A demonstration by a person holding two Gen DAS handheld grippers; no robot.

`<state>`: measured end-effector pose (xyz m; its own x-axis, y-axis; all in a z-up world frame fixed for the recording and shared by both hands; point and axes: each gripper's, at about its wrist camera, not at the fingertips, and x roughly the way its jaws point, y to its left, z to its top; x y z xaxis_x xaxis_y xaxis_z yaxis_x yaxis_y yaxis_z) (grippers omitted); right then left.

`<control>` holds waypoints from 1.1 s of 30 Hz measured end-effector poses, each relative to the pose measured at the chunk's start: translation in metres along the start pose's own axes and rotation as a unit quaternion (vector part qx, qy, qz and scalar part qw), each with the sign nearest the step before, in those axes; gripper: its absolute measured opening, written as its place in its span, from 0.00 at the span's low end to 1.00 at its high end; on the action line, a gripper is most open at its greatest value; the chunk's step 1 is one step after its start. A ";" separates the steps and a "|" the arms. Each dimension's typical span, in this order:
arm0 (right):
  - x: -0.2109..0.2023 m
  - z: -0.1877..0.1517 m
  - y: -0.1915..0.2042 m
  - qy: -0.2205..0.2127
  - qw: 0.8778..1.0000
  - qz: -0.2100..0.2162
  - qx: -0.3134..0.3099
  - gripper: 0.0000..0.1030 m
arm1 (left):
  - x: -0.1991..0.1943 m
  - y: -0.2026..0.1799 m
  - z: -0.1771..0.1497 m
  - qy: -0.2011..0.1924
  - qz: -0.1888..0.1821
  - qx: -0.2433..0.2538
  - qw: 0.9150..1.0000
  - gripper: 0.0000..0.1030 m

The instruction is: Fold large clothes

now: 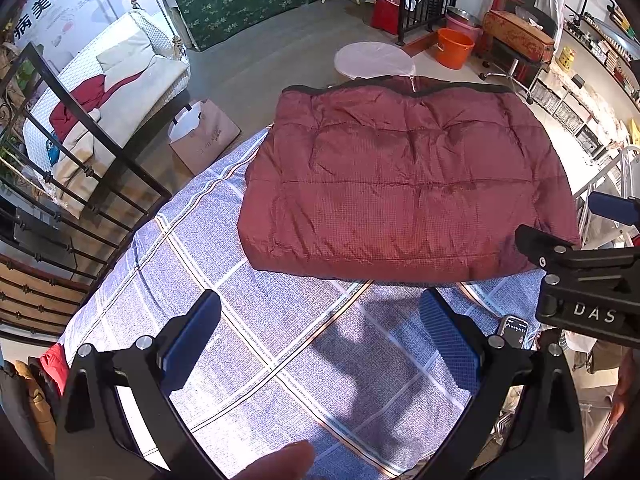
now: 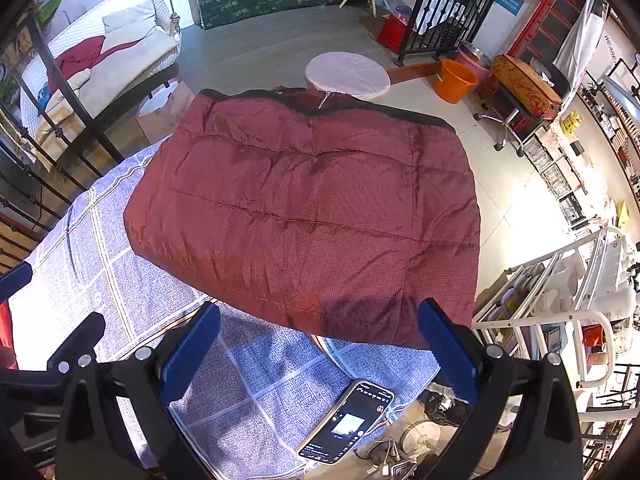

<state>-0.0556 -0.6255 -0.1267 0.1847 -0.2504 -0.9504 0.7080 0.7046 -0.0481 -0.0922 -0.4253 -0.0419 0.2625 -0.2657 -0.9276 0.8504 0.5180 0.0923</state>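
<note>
A maroon quilted jacket (image 1: 404,184) (image 2: 312,216) lies folded into a flat rectangle on the far part of a table under a blue-and-white checked cloth (image 1: 256,320) (image 2: 120,280). Its dark collar edge faces away from me. My left gripper (image 1: 320,340) hovers open above the bare cloth, short of the jacket's near edge, holding nothing. My right gripper (image 2: 318,348) is open too, just above the jacket's near right edge, nothing between its blue pads. In the left wrist view the right gripper (image 1: 580,240) shows at the right edge.
A phone (image 2: 348,420) (image 1: 514,330) with a lit screen lies on the cloth's near right corner. A fingertip (image 1: 280,460) shows at the bottom. A round white stool (image 2: 348,74), an orange bucket (image 2: 454,80), a paper bag (image 1: 204,134), a white rack (image 2: 560,300) and iron railings (image 1: 80,184) surround the table.
</note>
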 end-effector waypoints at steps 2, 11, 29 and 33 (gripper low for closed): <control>-0.001 0.001 0.000 0.000 1.000 0.000 0.000 0.95 | 0.000 0.001 -0.001 0.001 -0.001 0.000 1.000 0.95; -0.001 0.001 0.000 -0.001 1.000 -0.001 0.000 0.95 | 0.000 0.000 0.000 0.000 0.001 0.001 1.000 0.95; -0.002 0.001 -0.001 -0.001 1.000 0.000 0.000 0.95 | -0.003 -0.005 -0.002 -0.005 0.004 0.006 1.000 0.95; -0.002 0.000 -0.001 0.001 1.000 -0.001 0.000 0.95 | -0.009 -0.006 -0.005 -0.038 0.016 0.006 0.999 0.95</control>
<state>-0.0568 -0.6258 -0.1246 0.1818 -0.2517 -0.9506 0.7086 0.7038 -0.0509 -0.1019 -0.4217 -0.0363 0.3237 -0.3095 -0.8941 0.8461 0.5177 0.1271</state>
